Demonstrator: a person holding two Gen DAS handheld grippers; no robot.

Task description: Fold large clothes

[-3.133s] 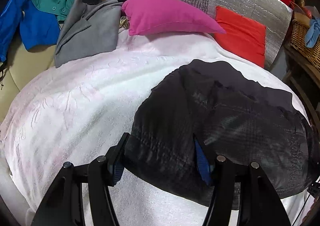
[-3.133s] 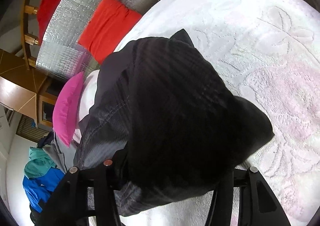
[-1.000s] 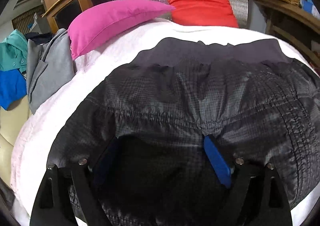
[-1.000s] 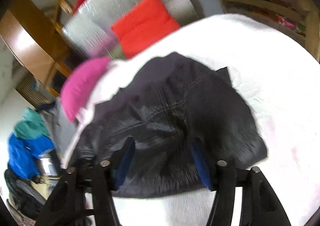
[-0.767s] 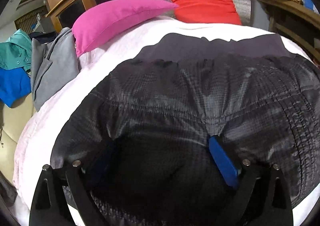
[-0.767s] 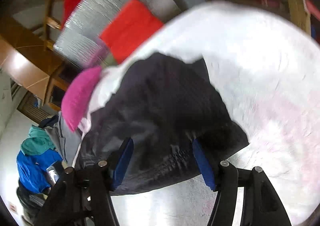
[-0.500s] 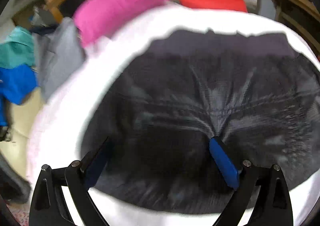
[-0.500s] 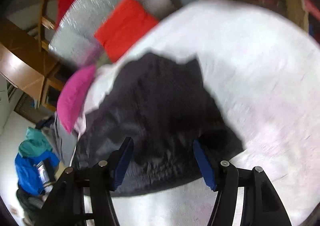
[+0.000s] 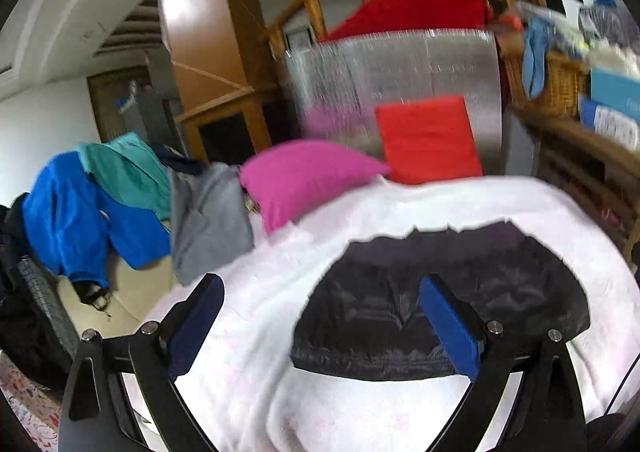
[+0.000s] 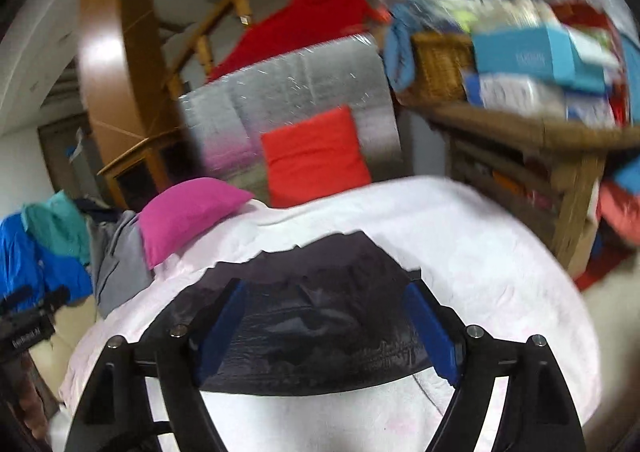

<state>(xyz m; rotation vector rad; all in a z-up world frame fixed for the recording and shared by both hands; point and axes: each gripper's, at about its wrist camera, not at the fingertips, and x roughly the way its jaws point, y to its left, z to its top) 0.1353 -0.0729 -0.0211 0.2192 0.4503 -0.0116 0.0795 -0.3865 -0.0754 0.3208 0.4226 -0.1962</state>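
A wicker basket (image 10: 436, 64) sits on the wooden shelf unit (image 10: 532, 132) to the right of the bed, with a blue cloth (image 10: 400, 48) hanging over its rim; what else lies inside it is too blurred to tell, and teal and white boxes (image 10: 528, 60) are stacked beside it. On the bed, the folded black jacket (image 9: 400, 312) lies flat on the white bedspread (image 9: 260, 332), a compact dark bundle with its ribbed hem toward the head of the bed. Both tools hang above it and hold nothing: the left tool (image 9: 320, 326) has its blue pads spread wide, with one pad over bare bedspread and the other over the jacket, and the right tool (image 10: 324, 326) has just been opening its jaws, which now stand well apart with the jacket showing between them but clear of the pads. Past the jacket, a pink pillow (image 9: 304, 180) lies near an orange-red cushion (image 9: 428, 140) propped against a silver foil panel (image 9: 400, 72), and a red cloth (image 9: 420, 8) is draped over the wooden railing behind. To the left, a grey garment (image 9: 208, 220) lies at the bed's edge beside the pillow, with teal (image 9: 124, 172) and blue clothes (image 9: 72, 220) heaped beyond it. Only the left view shows the blue garment's dangling dark strap; only the right view shows the shelf's lower tiers and a black device (image 10: 28, 320) at the far left edge.
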